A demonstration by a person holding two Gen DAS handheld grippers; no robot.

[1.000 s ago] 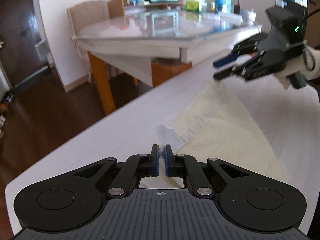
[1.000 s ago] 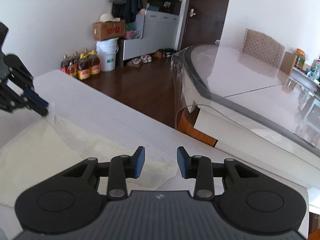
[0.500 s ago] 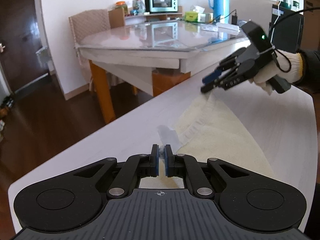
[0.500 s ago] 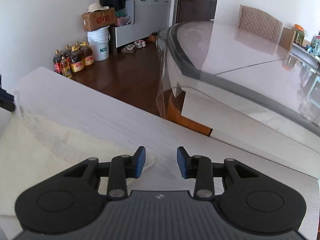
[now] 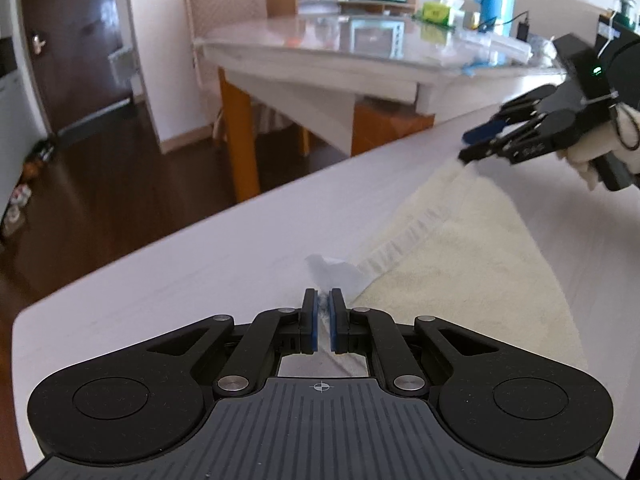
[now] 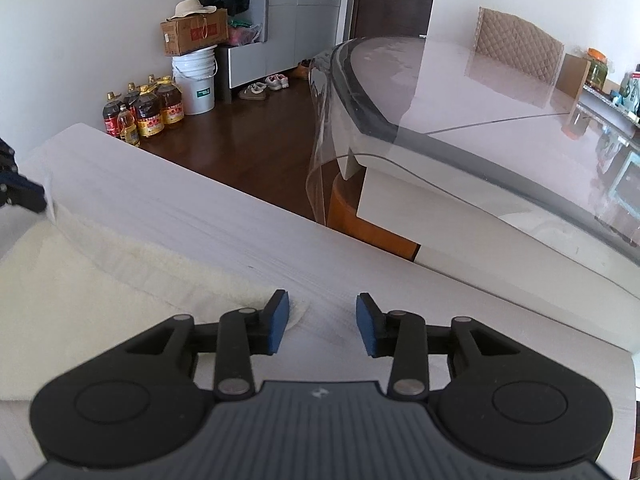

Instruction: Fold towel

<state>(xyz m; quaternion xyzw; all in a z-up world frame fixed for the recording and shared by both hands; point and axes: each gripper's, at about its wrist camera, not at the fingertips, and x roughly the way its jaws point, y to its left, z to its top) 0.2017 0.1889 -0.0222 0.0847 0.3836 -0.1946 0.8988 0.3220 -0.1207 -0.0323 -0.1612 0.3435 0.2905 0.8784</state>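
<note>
Left wrist view, left tool (image 5: pixel 324 304): it is pinching the near corner of the cream towel (image 5: pixel 472 248), jaws narrowed onto the cloth and its pale tag, exactly as a second ago.
Left wrist view, right tool (image 5: pixel 472 146): it is dipping at the towel's far corner, lower than half a second back, lower finger touching the hem, jaws parted and not yet gripping.
Left wrist view, towel: it is lying flat along the white table (image 5: pixel 200 264), its hemmed edge running from one tool to the other.
Left wrist view, meaning: one corner is held and the second is being reached, so I judge the fold has not begun.
Right wrist view, right tool (image 6: pixel 322 318): jaws are standing wide with nothing between them; the left blue pad (image 6: pixel 278 322) is hovering over the rounded towel corner (image 6: pixel 292 314).
Right wrist view, change: the tool has been sliding closer, the corner now sitting by the left pad and not centred in the gap.
Right wrist view, left tool (image 6: pixel 18 194): it is barely showing at the frame's left edge, at the towel's other corner.
Right wrist view, edges and room: the table edge is running near the towel's hem, with dark floor beyond and the glass-topped dining table (image 6: pixel 500 128) close by; bare table is lying to the right.
</note>
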